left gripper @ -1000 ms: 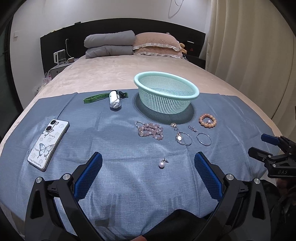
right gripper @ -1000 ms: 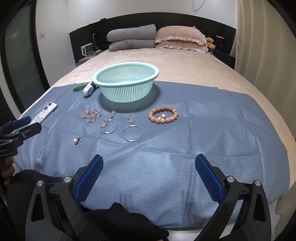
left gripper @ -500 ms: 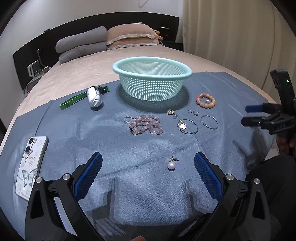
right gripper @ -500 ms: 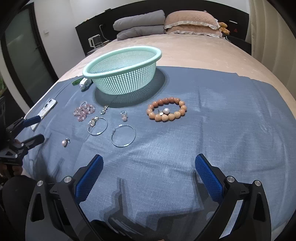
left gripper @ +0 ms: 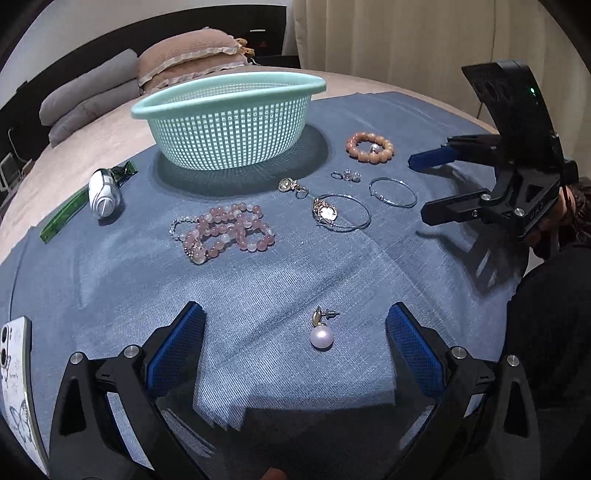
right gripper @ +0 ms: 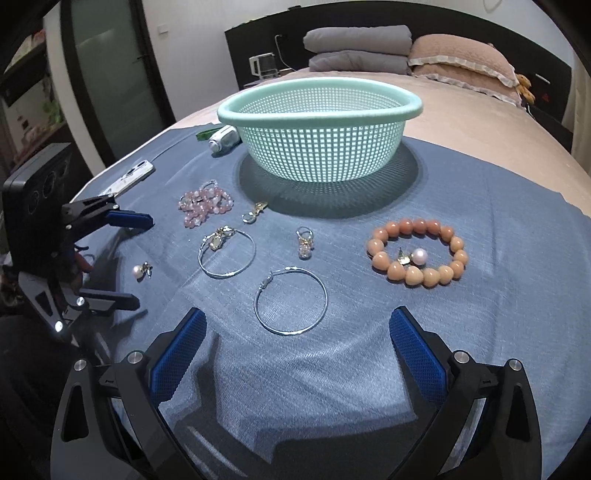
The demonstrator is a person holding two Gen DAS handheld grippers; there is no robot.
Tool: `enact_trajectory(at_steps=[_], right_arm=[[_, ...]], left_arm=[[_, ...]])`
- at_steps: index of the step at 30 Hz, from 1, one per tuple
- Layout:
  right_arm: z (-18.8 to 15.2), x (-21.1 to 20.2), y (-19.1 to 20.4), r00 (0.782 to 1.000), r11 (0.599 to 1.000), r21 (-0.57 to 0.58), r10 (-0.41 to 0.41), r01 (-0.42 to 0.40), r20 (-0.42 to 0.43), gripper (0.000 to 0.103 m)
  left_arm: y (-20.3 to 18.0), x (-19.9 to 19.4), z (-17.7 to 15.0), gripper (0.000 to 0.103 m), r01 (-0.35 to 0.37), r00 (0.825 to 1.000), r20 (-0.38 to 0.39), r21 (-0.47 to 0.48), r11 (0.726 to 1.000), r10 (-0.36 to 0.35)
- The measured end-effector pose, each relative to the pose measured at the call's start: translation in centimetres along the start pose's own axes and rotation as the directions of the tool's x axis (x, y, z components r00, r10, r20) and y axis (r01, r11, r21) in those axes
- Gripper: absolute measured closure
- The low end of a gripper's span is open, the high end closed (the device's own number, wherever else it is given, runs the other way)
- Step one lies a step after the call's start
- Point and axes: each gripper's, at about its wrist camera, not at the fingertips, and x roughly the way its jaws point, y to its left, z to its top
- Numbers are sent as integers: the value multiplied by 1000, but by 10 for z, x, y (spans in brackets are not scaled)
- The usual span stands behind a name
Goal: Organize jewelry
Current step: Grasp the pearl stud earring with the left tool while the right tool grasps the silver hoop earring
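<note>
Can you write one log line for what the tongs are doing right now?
left tongs: open, around pearl earring | right tongs: open, near hoop | basket: no jewelry seen inside

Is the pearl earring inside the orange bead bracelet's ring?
Yes, a pearl earring lies on the cloth within the loop of the orange bead bracelet, seen from the right wrist.

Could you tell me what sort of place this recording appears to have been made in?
Most likely a bedroom: the jewelry lies on a blue cloth spread over a bed, with stacked pillows against a dark headboard and curtains alongside.
</note>
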Motion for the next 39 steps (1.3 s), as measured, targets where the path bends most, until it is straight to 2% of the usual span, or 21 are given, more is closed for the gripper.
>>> enact_trajectory(at_steps=[3, 7, 10, 14, 18, 19, 20, 24, 25, 26, 27, 28, 30, 33, 39], right_arm=[[-5, 9, 9, 998, 997, -52, -56, 57, 18, 6], [-7, 10, 5, 999, 999, -33, -33, 34, 31, 6], [-7, 9, 11, 997, 996, -52, -76, 78, 34, 6], [-7, 8, 9, 996, 996, -36, -80, 82, 44, 8], [-6, 9, 12, 995, 994, -53, -91, 93, 45, 11], [-6, 8, 14, 994, 994, -63, -91, 94, 52, 17], [-6, 6, 16, 995, 993, -72, -87, 91, 58, 28], [-7, 6, 19, 996, 994, -84, -71, 76, 57, 38], [-7, 5, 18, 996, 994, -80, -71, 75, 63, 46], [-7, 4, 19, 995, 994, -78, -75, 80, 67, 56], [-8, 4, 19, 995, 993, -80, -78, 83, 68, 60], [-8, 4, 19, 994, 993, -83, -79, 85, 69, 62], [-8, 4, 22, 993, 991, -91, -90, 96, 70, 62], [-9, 3, 22, 993, 991, -83, -95, 101, 77, 62], [-10, -3, 20, 993, 993, -68, -86, 92, 83, 62]], left_arm=[[-6, 2, -8, 5, -28, 999, 17, 44, 999, 27], [-3, -1, -10, 5, -20, 999, 42, 43, 999, 18], [-7, -2, -10, 5, -53, 997, 52, 60, 997, 50], [-6, -3, -9, 5, -52, 997, 58, 47, 998, 49], [-9, -3, -8, 18, -54, 997, 66, 68, 996, 49], [-10, -3, -8, 19, -53, 997, 67, 74, 996, 48], [-11, -4, -8, 23, -49, 997, 69, 76, 996, 43], [-12, -7, -10, 41, -49, 996, 81, 71, 996, 43], [-12, -7, -11, 44, -53, 995, 85, 68, 996, 47], [-11, -8, -12, 50, -55, 995, 89, 65, 996, 49], [-12, -9, -13, 59, -58, 995, 91, 62, 996, 52], [-12, -10, -14, 65, -55, 995, 89, 60, 997, 50], [-11, -11, -15, 91, -45, 996, 77, 51, 998, 41], [-7, -11, -16, 92, -31, 997, 71, 22, 999, 29], [-8, -13, -13, 92, -34, 998, 55, 23, 999, 33]])
